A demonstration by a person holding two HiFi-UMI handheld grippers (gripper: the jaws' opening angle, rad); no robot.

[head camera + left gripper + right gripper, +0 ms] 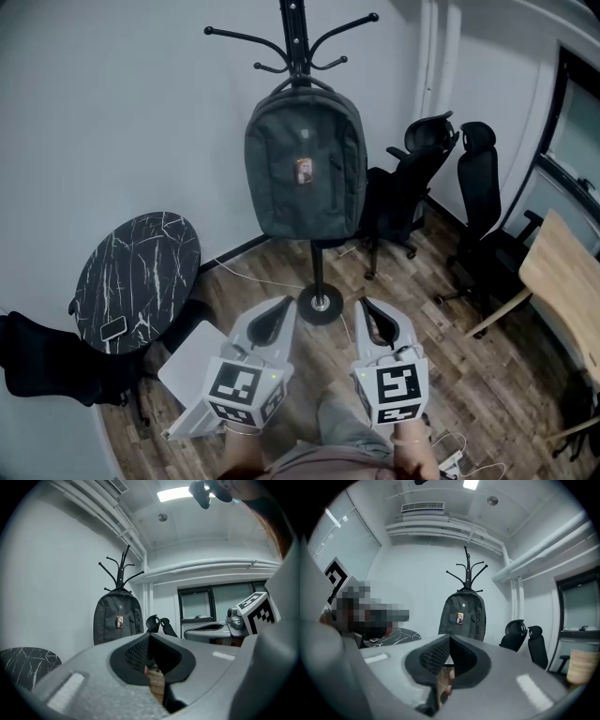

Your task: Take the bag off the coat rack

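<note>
While the bag (305,173) hangs from the coat rack (298,37), ahead of both tools and well apart from them, no part of the task is done: reach, grip and lift-off all remain. Left gripper (284,303) and right gripper (367,306): side by side, aimed level at the bag, jaws closed together, holding nothing. Bag: dark grey woven fabric, soft, round-topped backpack with a small front badge. Rack: black pole, curved knob-tipped hooks, round base.

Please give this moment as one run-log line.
bag: on rack | left gripper: shut, empty | right gripper: shut, empty | contact: none
</note>
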